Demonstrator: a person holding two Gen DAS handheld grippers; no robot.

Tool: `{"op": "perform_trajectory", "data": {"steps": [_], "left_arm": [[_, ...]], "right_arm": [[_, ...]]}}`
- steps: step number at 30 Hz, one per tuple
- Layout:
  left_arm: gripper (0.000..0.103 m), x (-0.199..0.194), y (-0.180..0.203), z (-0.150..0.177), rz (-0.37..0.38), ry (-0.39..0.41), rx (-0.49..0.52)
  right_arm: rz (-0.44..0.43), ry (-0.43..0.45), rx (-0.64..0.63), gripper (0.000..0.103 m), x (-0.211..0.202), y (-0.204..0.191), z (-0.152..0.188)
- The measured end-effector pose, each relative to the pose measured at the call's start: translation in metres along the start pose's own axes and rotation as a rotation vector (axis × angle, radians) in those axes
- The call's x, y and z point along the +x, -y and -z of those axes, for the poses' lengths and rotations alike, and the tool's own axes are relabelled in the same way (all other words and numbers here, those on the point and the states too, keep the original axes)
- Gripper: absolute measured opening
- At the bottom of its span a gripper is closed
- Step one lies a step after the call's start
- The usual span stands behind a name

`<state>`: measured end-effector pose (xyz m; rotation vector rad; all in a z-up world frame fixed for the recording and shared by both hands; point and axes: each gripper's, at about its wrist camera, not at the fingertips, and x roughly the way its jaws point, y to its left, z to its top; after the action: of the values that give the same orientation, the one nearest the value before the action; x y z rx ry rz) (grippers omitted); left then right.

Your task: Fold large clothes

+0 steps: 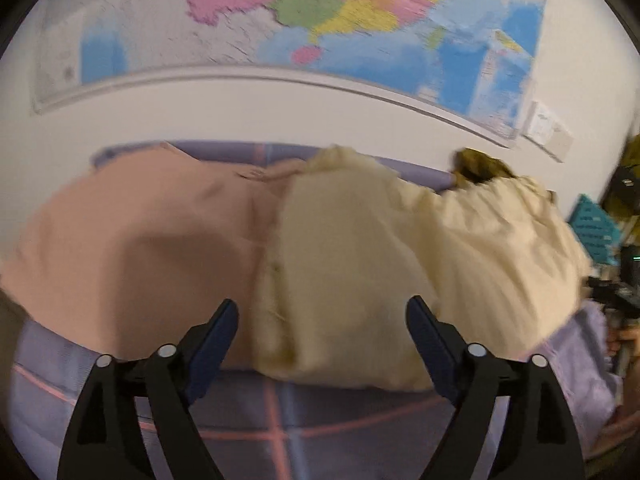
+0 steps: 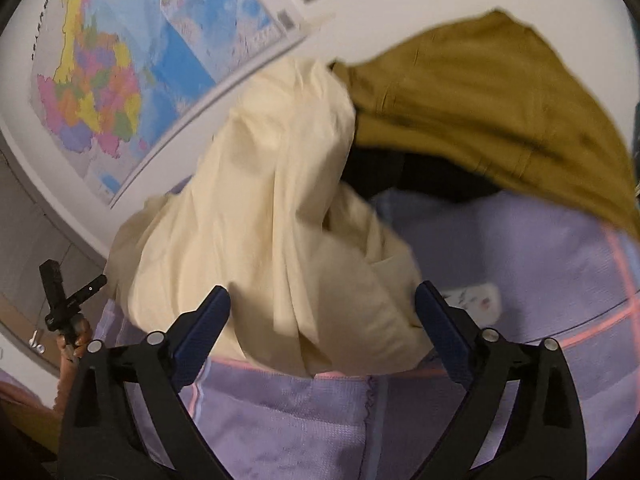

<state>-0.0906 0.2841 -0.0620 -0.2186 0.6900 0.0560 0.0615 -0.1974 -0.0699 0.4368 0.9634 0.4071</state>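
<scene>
Trouble could come if the wide-open left gripper (image 1: 322,320) or wide-open right gripper (image 2: 322,308) pinches the pink shirt (image 1: 132,240) at 9 o'clock along with the cream shirt (image 1: 360,248).

Cream shirt (image 1: 360,248), pink garment (image 1: 132,240), lilac pink-lined sheet (image 2: 540,248)

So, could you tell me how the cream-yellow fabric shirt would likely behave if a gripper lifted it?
The cream-yellow fabric shirt lies bunched in soft folds, so it would probably droop limply. It looks thin, likely light. Being large, parts would probably drag across the lilac cloth.
</scene>
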Motion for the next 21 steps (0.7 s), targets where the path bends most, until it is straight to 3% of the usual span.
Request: {"op": "perform_trajectory", "data": {"steps": [2, 4, 5, 6, 8, 9, 11, 15, 18, 20, 21], "left_arm": [[0.093, 0.002, 0.008, 0.004, 0.015, 0.003, 0.033], [0.09, 0.016, 0.018, 0.007, -0.015, -0.024, 0.047], [0.079, 0.02, 0.02, 0.007, -0.011, -0.032, 0.043], [0.071, 0.023, 0.023, 0.008, -0.021, -0.029, 0.029], [0.042, 0.022, 0.03, 0.007, -0.044, -0.027, 0.019], [0.035, 0.014, 0.031, 0.007, -0.051, -0.013, 0.018], [0.019, -0.01, 0.028, 0.005, 0.022, 0.01, -0.033], [0.017, -0.051, 0.037, 0.008, 0.116, 0.024, -0.046], [0.021, -0.066, 0.042, 0.033, 0.185, -0.026, -0.034], [0.041, -0.057, 0.042, 0.055, 0.18, -0.107, -0.019], [0.044, -0.049, 0.043, 0.064, 0.136, -0.149, 0.002]], "right_arm": [[-0.008, -0.005, -0.004, 0.097, 0.011, -0.001, 0.001], [-0.004, -0.017, -0.02, 0.089, 0.022, -0.005, -0.002], [-0.014, -0.017, -0.019, 0.076, 0.023, -0.005, -0.001], [-0.034, -0.025, -0.014, 0.056, 0.024, -0.006, -0.001], [-0.107, -0.044, 0.013, 0.033, 0.02, -0.007, -0.001], [-0.122, -0.038, 0.004, 0.029, 0.012, -0.012, -0.001], [-0.165, -0.014, -0.026, 0.025, -0.01, -0.028, -0.002], [-0.215, 0.057, -0.086, 0.023, -0.072, -0.05, 0.001], [-0.198, 0.079, -0.087, 0.025, -0.113, -0.044, 0.016], [-0.119, 0.032, -0.056, 0.03, -0.117, -0.025, 0.031], [-0.053, -0.014, 0.002, 0.034, -0.111, -0.006, 0.04]]}}
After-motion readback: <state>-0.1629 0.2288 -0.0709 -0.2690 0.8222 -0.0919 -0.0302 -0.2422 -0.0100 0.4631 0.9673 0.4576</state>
